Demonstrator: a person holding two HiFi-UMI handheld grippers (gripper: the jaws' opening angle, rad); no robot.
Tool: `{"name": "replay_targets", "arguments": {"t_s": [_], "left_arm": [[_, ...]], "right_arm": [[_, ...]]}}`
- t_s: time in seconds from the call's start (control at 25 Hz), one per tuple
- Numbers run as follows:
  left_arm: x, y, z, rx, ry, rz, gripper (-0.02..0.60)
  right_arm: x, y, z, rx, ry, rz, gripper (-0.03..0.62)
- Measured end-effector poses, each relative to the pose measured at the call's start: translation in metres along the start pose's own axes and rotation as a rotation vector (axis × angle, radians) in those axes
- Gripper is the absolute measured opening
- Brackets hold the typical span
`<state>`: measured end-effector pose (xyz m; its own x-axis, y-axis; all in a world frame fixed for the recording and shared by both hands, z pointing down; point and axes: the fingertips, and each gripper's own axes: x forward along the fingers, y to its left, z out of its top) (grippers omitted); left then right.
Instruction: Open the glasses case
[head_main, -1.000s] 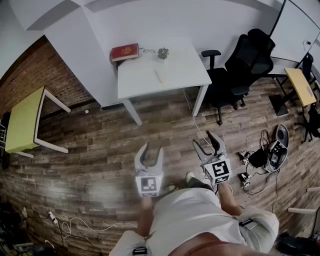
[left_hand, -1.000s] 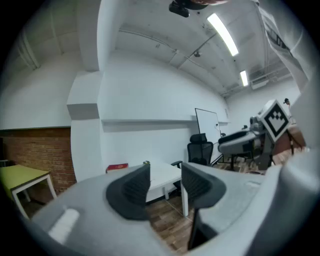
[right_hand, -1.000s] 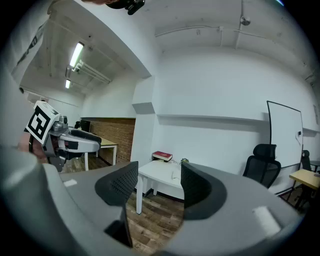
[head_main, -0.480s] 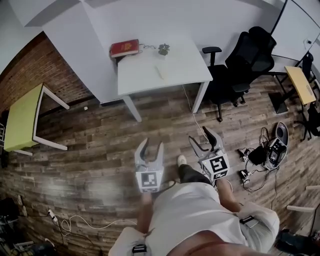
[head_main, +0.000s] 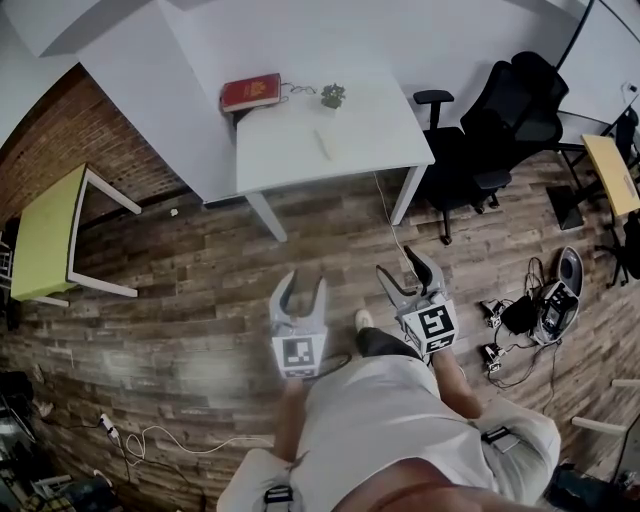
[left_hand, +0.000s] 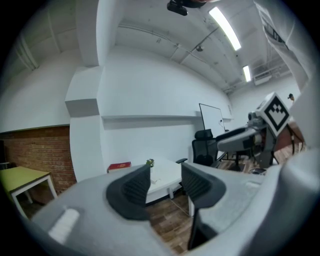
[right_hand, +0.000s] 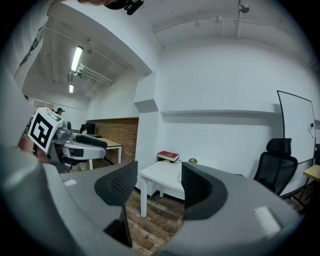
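Head view: the left gripper (head_main: 304, 285) and the right gripper (head_main: 403, 270) are held side by side over the wooden floor (head_main: 190, 300), both sets of jaws spread wide and empty. The tabletop (head_main: 340, 140) lies well ahead of both jaw pairs. A flat red case (head_main: 251, 91), probably the glasses case, sits closed at its far left corner, with a small plant (head_main: 332, 96) just beside it. Left gripper view: the jaws stand apart with nothing between them. The red case (left_hand: 119, 166) appears far ahead, just outside the left jaw. Right gripper view: the jaws are released. The red case (right_hand: 168, 156) shows far ahead in the gap between them. Hazards, as judged: the case rests near the tabletop's edge, so a push from one jaw with no hold from the other gripper would likely slide it rather than lift the lid. A reach across the tabletop could knock over the plant.
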<state>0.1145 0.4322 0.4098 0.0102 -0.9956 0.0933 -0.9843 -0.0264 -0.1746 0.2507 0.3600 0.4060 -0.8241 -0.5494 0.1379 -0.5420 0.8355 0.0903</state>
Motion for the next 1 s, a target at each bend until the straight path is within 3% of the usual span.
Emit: {"name": "replay_targets", "arguments": {"t_s": [1.0], "left_arm": [[0.145, 0.019, 0.023, 0.027, 0.042, 0.102, 0.19]], "right_arm": [[0.108, -0.118, 0.005, 0.018, -0.015, 0.117, 0.264]]}}
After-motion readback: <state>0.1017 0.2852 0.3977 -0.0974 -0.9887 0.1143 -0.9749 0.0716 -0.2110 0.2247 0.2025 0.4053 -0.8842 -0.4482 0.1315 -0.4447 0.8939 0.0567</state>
